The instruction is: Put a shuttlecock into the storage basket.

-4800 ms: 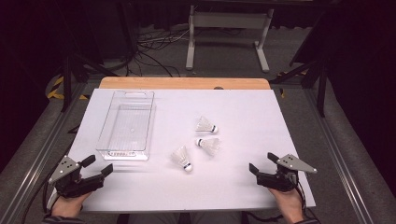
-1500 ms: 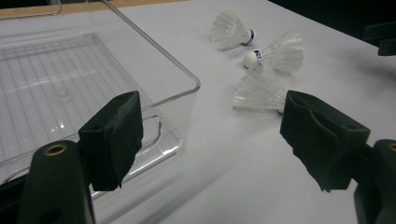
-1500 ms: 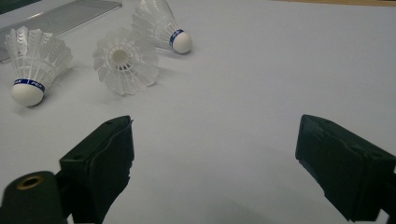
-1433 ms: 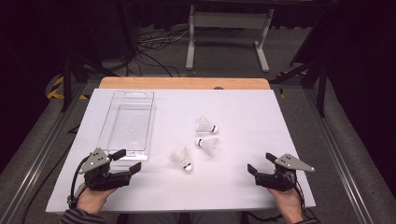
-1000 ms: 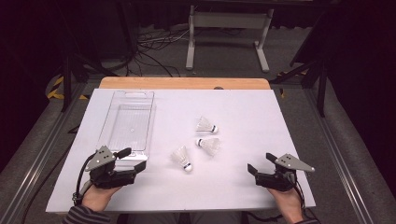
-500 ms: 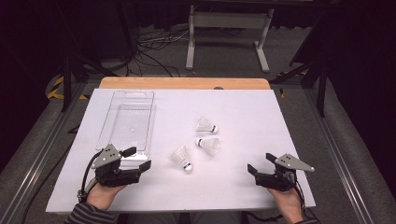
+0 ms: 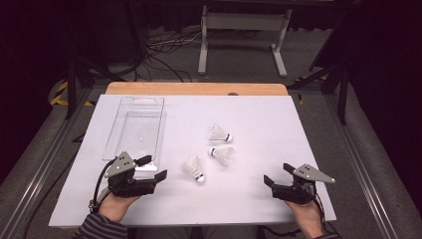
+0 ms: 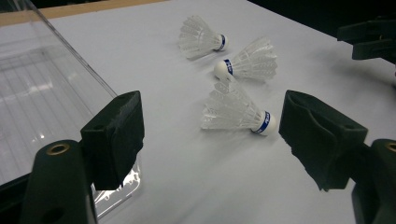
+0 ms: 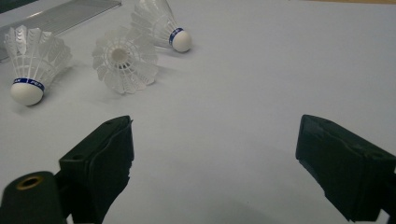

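Observation:
Three white shuttlecocks lie on the white table top: the nearest (image 7: 193,170) (image 8: 236,110) (image 9: 33,63), a middle one (image 7: 222,154) (image 8: 247,61) (image 9: 123,60) and a far one (image 7: 219,133) (image 8: 201,37) (image 9: 159,24). A clear plastic tray (image 7: 135,128) (image 8: 32,93) lies empty at the left. My left gripper (image 7: 153,169) (image 8: 210,135) is open, by the tray's near right corner, its jaws pointing right at the nearest shuttlecock a short way off. My right gripper (image 7: 277,174) (image 9: 212,163) rests open at the front right, nothing between its jaws.
The table top (image 7: 259,199) sits on a wooden board (image 7: 199,88) showing at its far edge. Dark floor with cables (image 7: 159,45) and a white stand (image 7: 244,30) lies beyond. Metal rails run along both table sides.
My left gripper has moved right from the front left corner to the tray's near right corner, closer to the nearest shuttlecock. The right gripper and shuttlecocks have stayed put.

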A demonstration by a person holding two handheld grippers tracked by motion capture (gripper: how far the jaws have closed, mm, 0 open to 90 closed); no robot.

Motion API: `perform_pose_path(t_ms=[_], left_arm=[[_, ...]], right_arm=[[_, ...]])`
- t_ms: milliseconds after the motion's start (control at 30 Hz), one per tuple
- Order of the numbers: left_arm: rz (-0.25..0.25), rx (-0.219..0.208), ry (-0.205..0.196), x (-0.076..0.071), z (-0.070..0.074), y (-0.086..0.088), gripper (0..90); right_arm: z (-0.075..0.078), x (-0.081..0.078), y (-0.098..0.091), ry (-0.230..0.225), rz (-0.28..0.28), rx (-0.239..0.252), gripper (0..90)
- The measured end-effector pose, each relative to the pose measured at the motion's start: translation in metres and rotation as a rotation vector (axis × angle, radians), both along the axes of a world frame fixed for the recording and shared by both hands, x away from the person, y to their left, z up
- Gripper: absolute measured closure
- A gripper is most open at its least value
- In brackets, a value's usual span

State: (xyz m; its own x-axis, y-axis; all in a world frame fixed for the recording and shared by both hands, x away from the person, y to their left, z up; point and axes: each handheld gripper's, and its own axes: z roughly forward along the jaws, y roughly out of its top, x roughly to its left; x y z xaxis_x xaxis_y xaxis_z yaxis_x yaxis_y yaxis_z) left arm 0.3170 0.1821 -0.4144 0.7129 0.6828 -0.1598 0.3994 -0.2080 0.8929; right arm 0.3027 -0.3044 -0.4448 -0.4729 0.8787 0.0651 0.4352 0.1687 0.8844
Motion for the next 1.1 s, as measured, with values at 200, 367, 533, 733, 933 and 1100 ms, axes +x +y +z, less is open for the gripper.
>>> perform_pose_path(t_ms=[200, 367, 533, 733, 933, 1100], left_arm=[[-0.005, 0.001, 0.007, 0.002, 0.001, -0.006, 23.3], [-0.016, 0.008, 0.004, 0.005, 0.004, -0.013, 23.4], [-0.026, 0.002, 0.01, 0.008, 0.004, -0.019, 23.5], [-0.033, 0.003, 0.009, 0.01, 0.004, -0.025, 23.7], [-0.043, -0.001, 0.003, 0.014, 0.006, -0.032, 23.9], [-0.055, -0.004, -0.001, 0.018, 0.007, -0.04, 24.0]], right_arm=[[0.0, 0.0, 0.0, -0.001, 0.005, -0.002, 12.1], [0.0, 0.0, 0.0, -0.002, 0.002, 0.001, 12.1], [0.0, 0.0, 0.0, -0.001, 0.006, -0.004, 12.1], [0.0, 0.0, 0.0, -0.001, 0.006, -0.002, 12.1], [0.0, 0.0, 0.0, -0.001, 0.006, -0.002, 12.1], [0.0, 0.0, 0.0, -0.001, 0.007, -0.002, 12.1]])
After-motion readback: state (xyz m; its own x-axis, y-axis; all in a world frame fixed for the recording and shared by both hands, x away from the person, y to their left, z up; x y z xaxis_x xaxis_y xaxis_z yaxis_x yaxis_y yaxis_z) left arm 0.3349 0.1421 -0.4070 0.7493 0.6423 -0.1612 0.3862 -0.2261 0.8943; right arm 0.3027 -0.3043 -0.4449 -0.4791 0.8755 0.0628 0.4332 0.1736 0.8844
